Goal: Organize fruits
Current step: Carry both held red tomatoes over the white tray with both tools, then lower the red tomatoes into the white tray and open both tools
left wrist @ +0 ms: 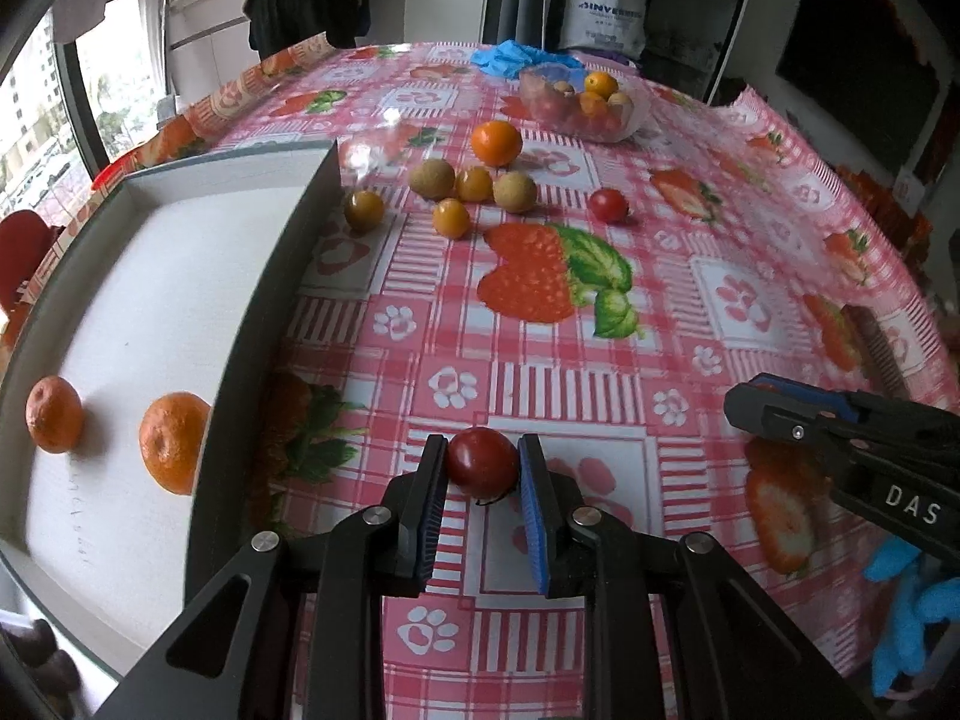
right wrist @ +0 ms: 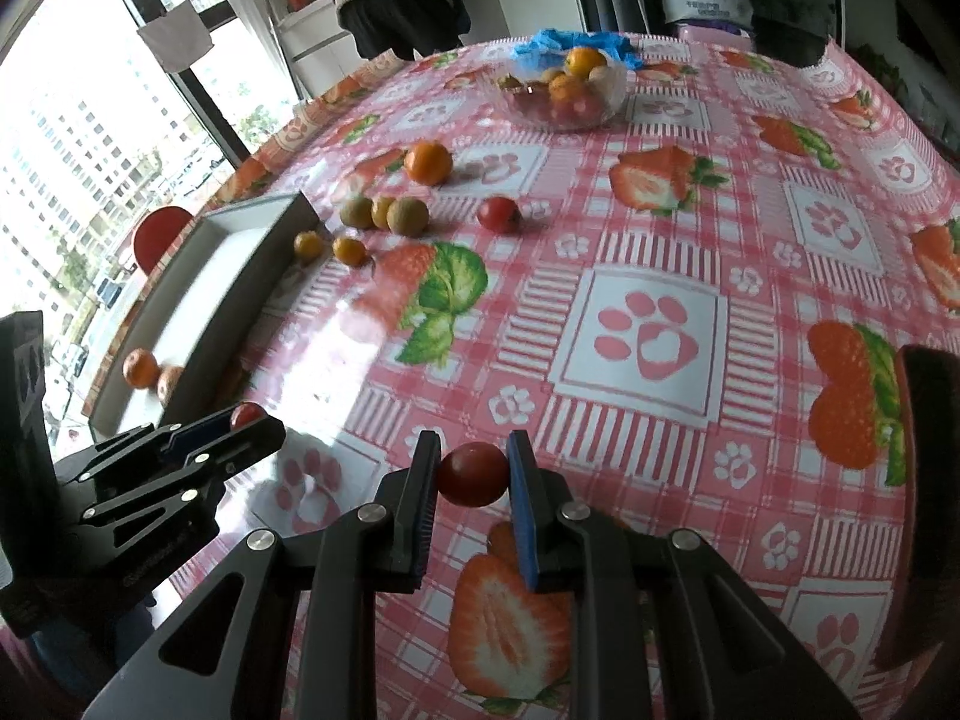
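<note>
My left gripper [left wrist: 482, 461] is shut on a red cherry tomato [left wrist: 482, 461], held just above the tablecloth beside the white tray [left wrist: 258, 300]. Two mandarins [left wrist: 174, 441] lie in that tray. My right gripper [right wrist: 471, 474] is shut on another red cherry tomato [right wrist: 471, 474]. The left gripper also shows in the right wrist view [right wrist: 240, 420], and the right gripper shows at the right of the left wrist view [left wrist: 756, 408]. Loose fruit lies further back: an orange [left wrist: 495, 143], longans [left wrist: 432, 178], yellow tomatoes [left wrist: 451, 217] and a red tomato [left wrist: 608, 205].
A clear bowl [left wrist: 624, 120] of mixed fruit stands at the far side, with blue gloves [left wrist: 510, 57] behind it. The table has a pink strawberry-print cloth [left wrist: 660, 312]. A dark curved object [right wrist: 927, 480] sits at the right edge. A person stands beyond the table.
</note>
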`<state>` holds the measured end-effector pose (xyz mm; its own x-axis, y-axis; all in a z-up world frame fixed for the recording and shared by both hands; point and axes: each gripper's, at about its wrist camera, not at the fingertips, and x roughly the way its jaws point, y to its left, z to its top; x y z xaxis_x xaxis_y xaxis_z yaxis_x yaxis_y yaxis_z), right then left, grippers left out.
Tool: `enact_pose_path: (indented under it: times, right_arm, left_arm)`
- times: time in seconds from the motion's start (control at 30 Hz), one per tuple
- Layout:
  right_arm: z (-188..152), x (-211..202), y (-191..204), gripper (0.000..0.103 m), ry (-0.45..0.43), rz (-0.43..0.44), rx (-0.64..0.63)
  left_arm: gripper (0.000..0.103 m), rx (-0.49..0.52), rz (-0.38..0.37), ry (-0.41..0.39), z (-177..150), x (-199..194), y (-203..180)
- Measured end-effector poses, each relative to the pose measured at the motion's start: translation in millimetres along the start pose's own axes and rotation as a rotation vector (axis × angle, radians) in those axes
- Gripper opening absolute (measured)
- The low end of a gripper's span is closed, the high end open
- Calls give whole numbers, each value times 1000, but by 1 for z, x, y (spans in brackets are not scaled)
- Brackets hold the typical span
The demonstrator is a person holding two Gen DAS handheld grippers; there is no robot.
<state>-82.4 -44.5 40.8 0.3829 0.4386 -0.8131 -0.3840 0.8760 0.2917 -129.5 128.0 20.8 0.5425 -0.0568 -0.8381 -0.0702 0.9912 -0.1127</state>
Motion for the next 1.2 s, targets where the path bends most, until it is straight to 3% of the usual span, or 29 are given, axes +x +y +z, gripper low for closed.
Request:
enact_pose_path:
  times: [0.33, 0.9, 1.2]
  right_arm:
    - [33, -6, 41, 24, -19, 33, -62]
    - [77, 53, 162, 24, 76, 163, -236]
    - [76, 85, 202, 25, 140, 188, -282]
  left_arm:
    - [25, -42, -27, -100, 27, -38, 30]
    - [25, -219, 127, -153, 35, -49, 151]
    - [25, -238, 182, -152, 25, -42, 177]
